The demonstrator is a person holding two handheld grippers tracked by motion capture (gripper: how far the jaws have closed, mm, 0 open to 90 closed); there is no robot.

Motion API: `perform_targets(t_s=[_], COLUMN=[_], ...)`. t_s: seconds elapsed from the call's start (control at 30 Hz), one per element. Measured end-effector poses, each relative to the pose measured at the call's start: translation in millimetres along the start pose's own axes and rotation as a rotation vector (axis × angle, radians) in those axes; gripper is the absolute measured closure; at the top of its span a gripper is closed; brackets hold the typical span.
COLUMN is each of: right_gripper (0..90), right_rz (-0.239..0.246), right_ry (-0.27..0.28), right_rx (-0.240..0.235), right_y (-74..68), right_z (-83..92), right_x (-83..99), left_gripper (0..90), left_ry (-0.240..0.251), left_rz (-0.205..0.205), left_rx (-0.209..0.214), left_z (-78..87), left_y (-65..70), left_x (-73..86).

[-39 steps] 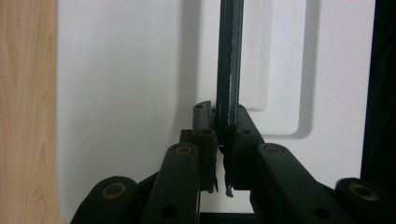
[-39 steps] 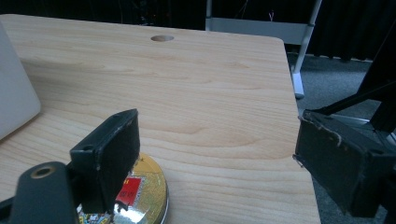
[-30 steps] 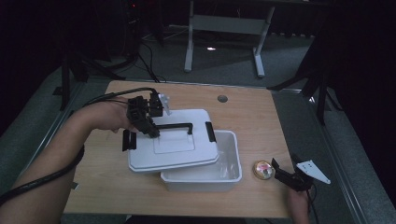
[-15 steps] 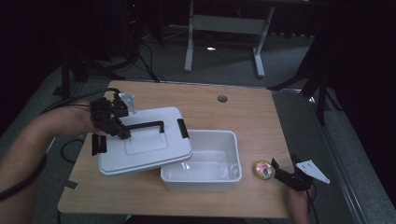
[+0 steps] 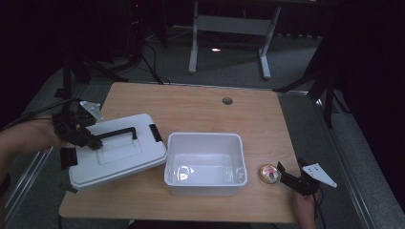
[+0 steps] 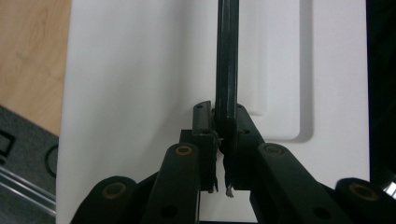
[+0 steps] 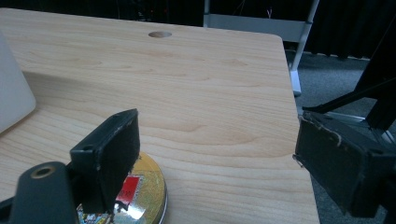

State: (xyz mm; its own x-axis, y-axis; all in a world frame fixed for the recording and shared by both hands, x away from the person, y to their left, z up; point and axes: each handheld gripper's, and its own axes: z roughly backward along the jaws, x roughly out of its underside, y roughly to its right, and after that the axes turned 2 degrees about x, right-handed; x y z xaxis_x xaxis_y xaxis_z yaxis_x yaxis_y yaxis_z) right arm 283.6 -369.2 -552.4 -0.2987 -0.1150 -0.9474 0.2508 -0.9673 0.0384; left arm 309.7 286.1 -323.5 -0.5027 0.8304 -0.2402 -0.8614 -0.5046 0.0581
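A white lid (image 5: 129, 162) with a black handle (image 5: 118, 132) and black latches lies at the table's left, its left corner past the table edge. My left gripper (image 5: 93, 141) is shut on that handle. In the left gripper view the handle (image 6: 227, 56) runs straight up from between the pads of my left gripper (image 6: 219, 123). The white box (image 5: 205, 137) stands uncovered and empty at the table's middle front. To its right lies a small round gold disc (image 5: 269, 173). My right gripper (image 5: 286, 180) stands open beside it. The disc (image 7: 149, 186) lies by the left jaw of my right gripper (image 7: 217, 135).
The wooden table (image 5: 200, 109) has a round cable hole (image 5: 227, 100) near its far edge. Its right edge (image 7: 299, 140) runs close to my right gripper. A grey desk frame (image 5: 229, 24) and dark stands are on the floor beyond.
My left gripper has carried the lid to the left, off the box, which now stands uncovered. The right gripper and the disc have not moved.
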Motion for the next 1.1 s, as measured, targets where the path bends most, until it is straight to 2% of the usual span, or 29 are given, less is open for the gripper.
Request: perform_targets(t_s=[0.17,0.3,0.37,0.57,0.87,0.9,0.93,0.97,1.1], right_gripper=[13.6,13.6,13.6,13.7,13.7,13.7,13.7,13.7,13.7], right_rz=[0.004,0.004,0.004,0.008,0.009,0.009,0.01,0.01,0.012], right_ry=[-0.003,-0.004,-0.004,-0.006,-0.008,-0.008,-0.009,-0.009,-0.009], right_rx=[0.002,0.001,0.001,0.0,-0.001,-0.001,-0.001,-0.001,-0.002], right_y=[-0.2,-0.2,-0.4,-0.8,-1.1,-1.1,-1.2,-1.2,-1.2], right_z=[-0.2,-0.2,-0.1,-0.3,-0.4,-0.4,-0.4,-0.4,-0.5], right_x=[-0.1,-0.1,-0.1,-0.2,-0.3,-0.3,-0.3,-0.3,-0.3], left_gripper=[83.3,83.3,83.3,83.3,83.3,83.3,83.3,83.3,83.3], left_ry=[0.03,0.035,0.041,0.043,0.07,0.07,0.072,0.072,0.073], left_rz=[0.042,0.057,0.072,0.098,0.113,0.113,0.108,0.108,0.126], left_rx=[0.011,0.022,0.033,0.03,0.033,0.033,0.037,0.037,0.05], left_z=[-13.8,-24.2,-36.2,-55.7,-90.5,-90.5,-98.2,-98.2,-114.0], left_y=[-9.1,-14.3,-20.0,-29.7,-42.0,-42.0,-44.2,-44.2,-48.5], left_x=[15.6,19.5,22.7,26.2,30.4,30.4,30.5,30.5,32.4])
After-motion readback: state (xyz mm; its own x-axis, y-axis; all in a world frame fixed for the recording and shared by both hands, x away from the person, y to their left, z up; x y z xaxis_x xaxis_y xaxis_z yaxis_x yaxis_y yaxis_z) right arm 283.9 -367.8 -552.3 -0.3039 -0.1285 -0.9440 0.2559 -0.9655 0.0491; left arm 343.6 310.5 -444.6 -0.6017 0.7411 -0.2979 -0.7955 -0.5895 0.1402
